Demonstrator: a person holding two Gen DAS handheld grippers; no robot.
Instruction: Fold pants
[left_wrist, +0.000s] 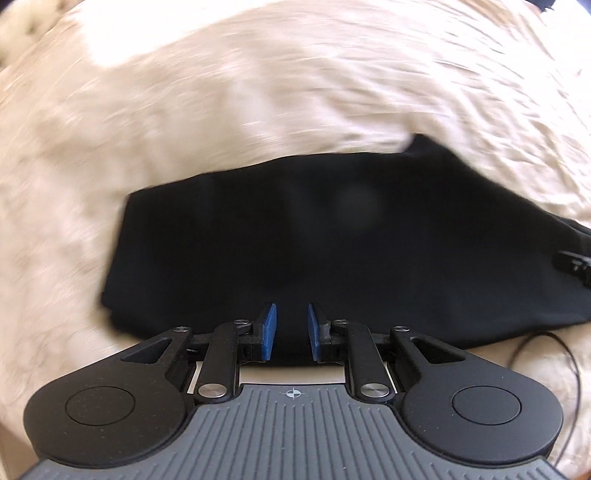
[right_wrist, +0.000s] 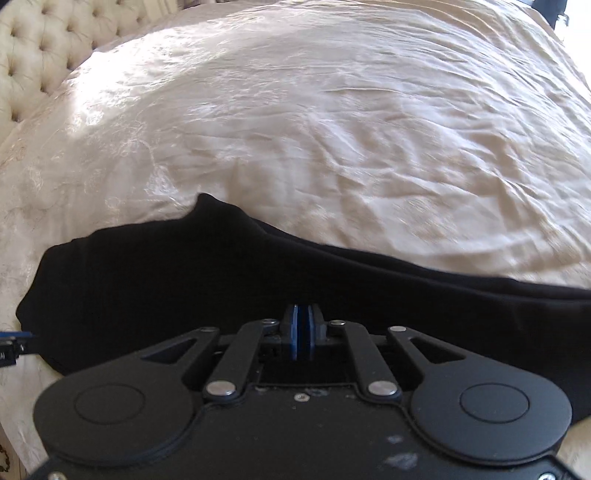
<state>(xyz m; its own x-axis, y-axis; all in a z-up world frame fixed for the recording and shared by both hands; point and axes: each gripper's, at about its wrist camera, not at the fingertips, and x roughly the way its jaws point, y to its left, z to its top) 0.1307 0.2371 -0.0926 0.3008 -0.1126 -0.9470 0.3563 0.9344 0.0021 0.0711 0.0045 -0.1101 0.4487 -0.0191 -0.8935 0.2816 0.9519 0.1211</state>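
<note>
Black pants (left_wrist: 295, 240) lie folded on a cream bedspread (left_wrist: 221, 92). In the left wrist view my left gripper (left_wrist: 291, 325) is open, its blue pads apart over the near edge of the pants, nothing between them. In the right wrist view the pants (right_wrist: 184, 280) stretch across the frame. My right gripper (right_wrist: 302, 325) has its blue pads pressed together over the near edge of the pants; whether cloth is pinched between them does not show. The right gripper's tip (left_wrist: 574, 264) shows at the right edge of the left view; the left gripper's tip (right_wrist: 14, 345) shows at the left edge of the right view.
The wrinkled cream bedspread (right_wrist: 332, 129) covers the whole bed beyond the pants. A tufted cream headboard (right_wrist: 40, 48) stands at the far left. A thin black cable (left_wrist: 546, 350) loops on the bed to the right of the left gripper.
</note>
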